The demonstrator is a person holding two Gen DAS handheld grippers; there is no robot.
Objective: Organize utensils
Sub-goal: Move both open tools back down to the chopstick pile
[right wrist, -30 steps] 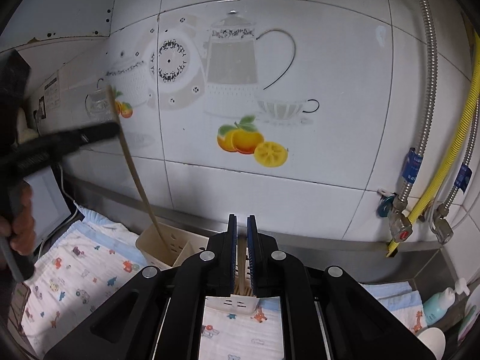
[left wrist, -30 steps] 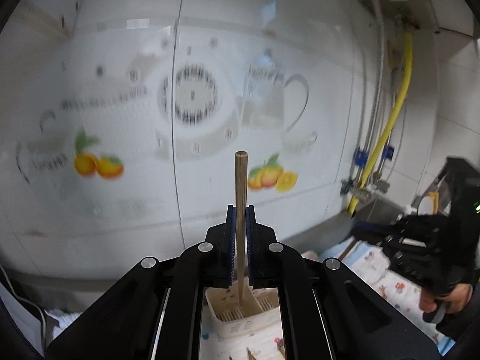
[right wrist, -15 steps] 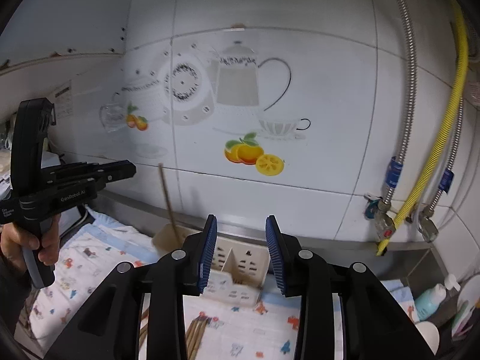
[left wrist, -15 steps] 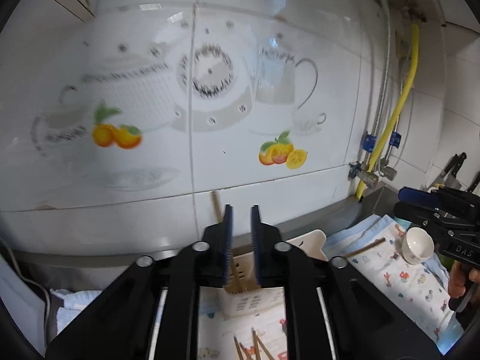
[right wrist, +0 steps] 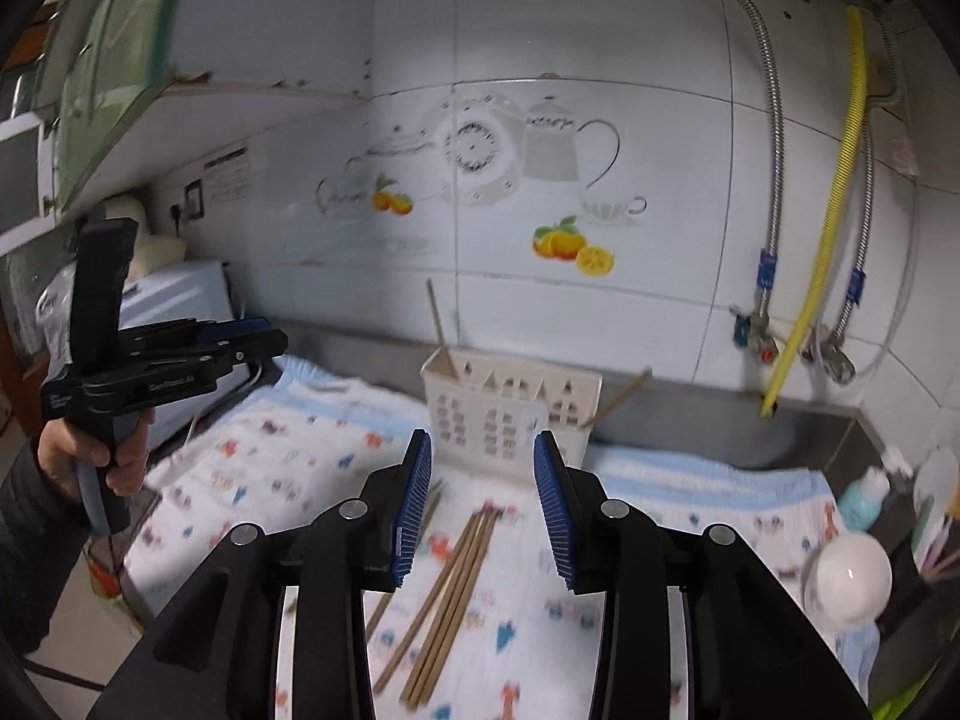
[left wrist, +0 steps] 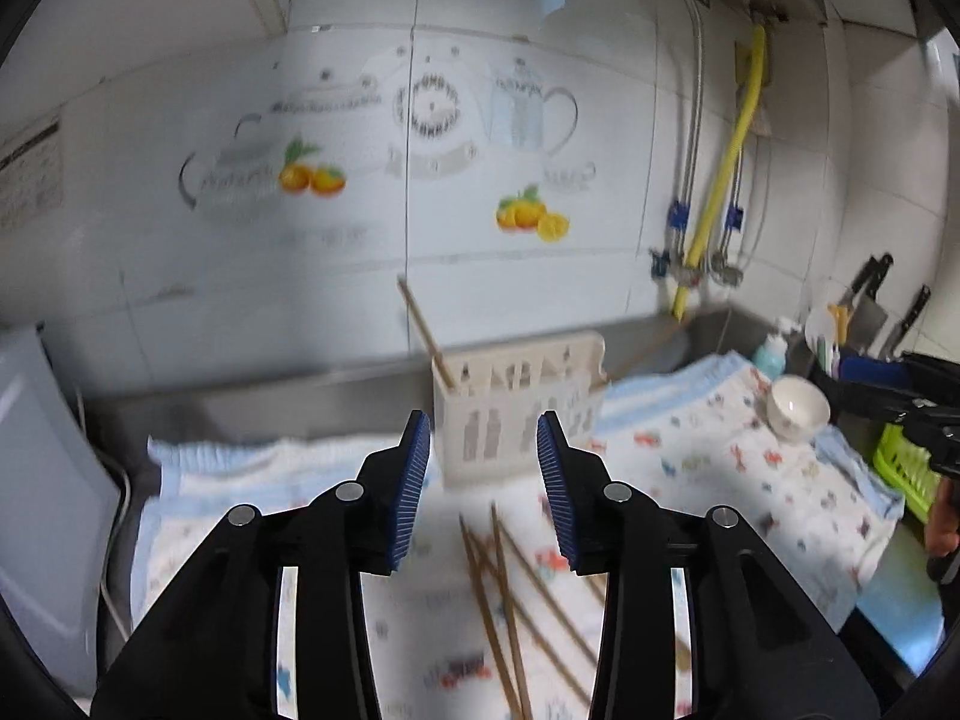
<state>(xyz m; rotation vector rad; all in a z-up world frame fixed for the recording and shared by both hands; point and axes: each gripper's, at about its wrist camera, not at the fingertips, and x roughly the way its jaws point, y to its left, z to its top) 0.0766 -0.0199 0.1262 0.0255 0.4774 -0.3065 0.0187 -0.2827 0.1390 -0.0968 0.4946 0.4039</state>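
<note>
A cream slotted utensil holder (left wrist: 516,414) stands on the patterned cloth near the wall; it also shows in the right wrist view (right wrist: 504,414). One chopstick (left wrist: 423,330) leans out of its left end and another (right wrist: 618,399) out of its right end. Several loose wooden chopsticks (left wrist: 510,600) lie on the cloth in front of it, also in the right wrist view (right wrist: 450,588). My left gripper (left wrist: 483,486) is open and empty, above and in front of the holder. My right gripper (right wrist: 483,498) is open and empty above the loose chopsticks.
A white bowl (left wrist: 798,405) sits at the cloth's right end, with a blue bottle (left wrist: 771,351), knives and a green basket (left wrist: 906,468) beyond. A yellow hose (right wrist: 822,222) and metal pipes run down the tiled wall. A white appliance (left wrist: 42,492) stands at the left.
Both grippers held a chopstick over the holder, then opened and let go. Both have pulled back and up, so the holder and loose chopsticks show in full.
</note>
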